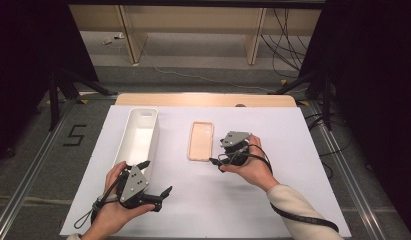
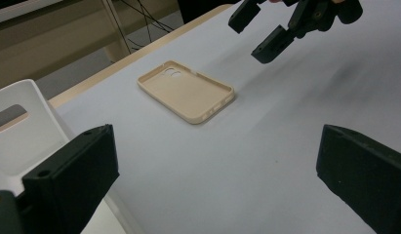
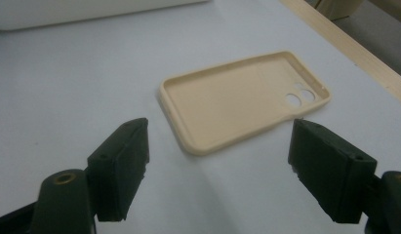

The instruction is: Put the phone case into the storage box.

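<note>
The beige phone case (image 1: 200,140) is lying flat, hollow side up, on the white surface (image 1: 273,200), with its camera cut-outs at the far end in the high view. It is sitting just ahead of the right claw (image 1: 216,163), apart from both jaws; in the right gripper view the case (image 3: 242,100) is showing between and beyond the two spread jaws, nothing pinched between them. The right hand (image 1: 253,167) is holding that claw low, close to the case's near corner. The left claw (image 1: 158,177) is also standing wide apart and empty, hovering well away from the case, which is lying ahead of it. A white oblong bin (image 1: 138,137) is resting right beside the left claw, empty inside.
</note>
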The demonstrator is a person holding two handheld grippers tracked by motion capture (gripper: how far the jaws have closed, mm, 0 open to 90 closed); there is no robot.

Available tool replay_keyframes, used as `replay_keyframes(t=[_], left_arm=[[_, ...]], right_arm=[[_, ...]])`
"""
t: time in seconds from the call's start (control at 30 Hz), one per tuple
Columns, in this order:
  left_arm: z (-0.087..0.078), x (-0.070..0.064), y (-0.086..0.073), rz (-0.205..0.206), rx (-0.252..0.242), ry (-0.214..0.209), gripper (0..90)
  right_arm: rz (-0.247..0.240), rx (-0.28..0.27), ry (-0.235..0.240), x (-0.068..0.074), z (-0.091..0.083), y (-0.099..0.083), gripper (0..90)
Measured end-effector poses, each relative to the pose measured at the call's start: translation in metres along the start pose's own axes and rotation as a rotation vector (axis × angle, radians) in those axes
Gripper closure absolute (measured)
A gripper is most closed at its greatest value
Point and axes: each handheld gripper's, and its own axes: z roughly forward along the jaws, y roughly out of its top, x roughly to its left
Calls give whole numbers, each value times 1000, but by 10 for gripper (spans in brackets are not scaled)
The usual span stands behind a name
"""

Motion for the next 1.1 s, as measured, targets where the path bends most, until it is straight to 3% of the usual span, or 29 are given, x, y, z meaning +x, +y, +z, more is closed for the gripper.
replay_keyframes(t=[0.5, 1.1], left_arm=[[0, -1, 0, -2, -3, -8, 11], [1, -2, 1, 3, -4, -11, 11]], right_arm=[[-136, 204, 11, -1, 49, 21, 266], [-236, 318, 24, 2, 75, 36, 269]])
